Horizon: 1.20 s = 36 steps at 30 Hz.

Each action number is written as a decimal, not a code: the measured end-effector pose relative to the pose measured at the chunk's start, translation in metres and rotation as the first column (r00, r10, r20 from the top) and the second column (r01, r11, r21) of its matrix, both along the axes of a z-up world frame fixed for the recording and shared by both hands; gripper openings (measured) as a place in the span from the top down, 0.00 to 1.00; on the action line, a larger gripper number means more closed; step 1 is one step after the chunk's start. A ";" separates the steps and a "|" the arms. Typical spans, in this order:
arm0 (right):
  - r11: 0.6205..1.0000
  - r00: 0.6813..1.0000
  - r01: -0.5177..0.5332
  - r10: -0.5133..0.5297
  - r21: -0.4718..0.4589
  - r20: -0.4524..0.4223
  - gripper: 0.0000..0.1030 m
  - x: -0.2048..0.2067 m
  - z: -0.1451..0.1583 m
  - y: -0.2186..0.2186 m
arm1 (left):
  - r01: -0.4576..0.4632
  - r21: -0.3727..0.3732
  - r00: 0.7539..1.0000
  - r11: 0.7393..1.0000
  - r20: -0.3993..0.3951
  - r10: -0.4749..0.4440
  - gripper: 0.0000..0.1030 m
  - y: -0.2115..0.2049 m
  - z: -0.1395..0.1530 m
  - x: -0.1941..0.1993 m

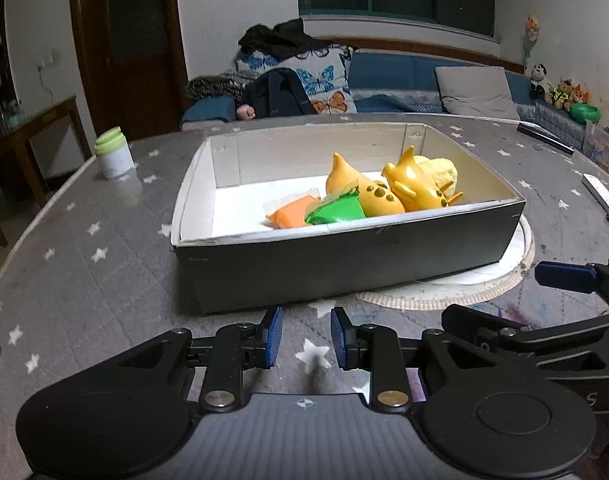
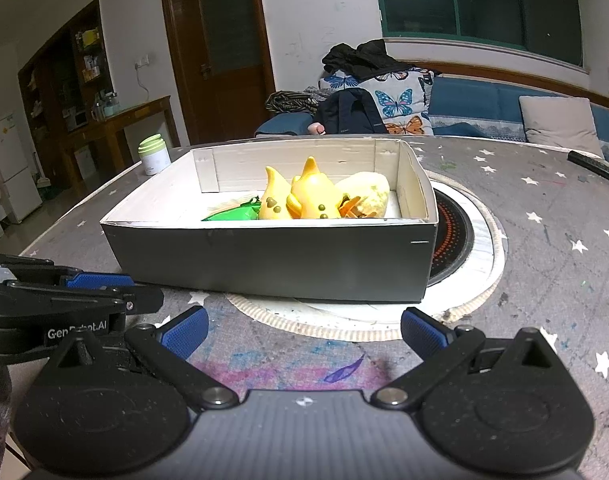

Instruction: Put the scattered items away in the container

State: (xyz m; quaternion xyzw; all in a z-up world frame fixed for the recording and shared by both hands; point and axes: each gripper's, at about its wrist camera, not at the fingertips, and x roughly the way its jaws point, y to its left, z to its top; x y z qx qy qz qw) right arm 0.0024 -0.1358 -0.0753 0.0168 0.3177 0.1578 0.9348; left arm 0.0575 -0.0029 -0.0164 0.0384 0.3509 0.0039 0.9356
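Both grippers empty: left gripper (image 1: 306, 338) narrowly parted, right gripper (image 2: 304, 334) wide. Toys (image 1: 384, 196) in box (image 1: 344, 260) appear light, smooth plastic; best pinched at tapered tips.

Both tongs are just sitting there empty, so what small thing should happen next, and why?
Probably pull both back and stop. The toys and packets already lie inside the box, and the left tongs and right tongs stand open with nothing between them.

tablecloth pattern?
Grey tablecloth with small white stars; clearest in the left wrist view.
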 end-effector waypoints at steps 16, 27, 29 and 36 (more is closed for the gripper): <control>1.000 1.000 0.010 -0.010 0.011 -0.001 0.00 0.002 -0.001 -0.002 | -0.011 -0.005 0.999 1.000 -0.043 0.010 0.72 0.000 -0.003 0.006; 1.000 1.000 0.018 -0.018 0.009 -0.005 0.00 0.003 -0.001 -0.002 | -0.010 -0.002 0.999 1.000 -0.040 0.010 0.72 -0.001 -0.003 0.007; 1.000 1.000 0.017 -0.017 0.006 -0.006 0.00 0.004 -0.001 -0.001 | -0.013 -0.004 0.999 1.000 -0.040 0.012 0.72 0.000 -0.002 0.007; 1.000 1.000 0.018 -0.018 -0.012 -0.009 0.00 0.006 -0.001 0.001 | -0.022 -0.013 0.999 1.000 -0.046 0.022 0.72 0.002 -0.002 0.011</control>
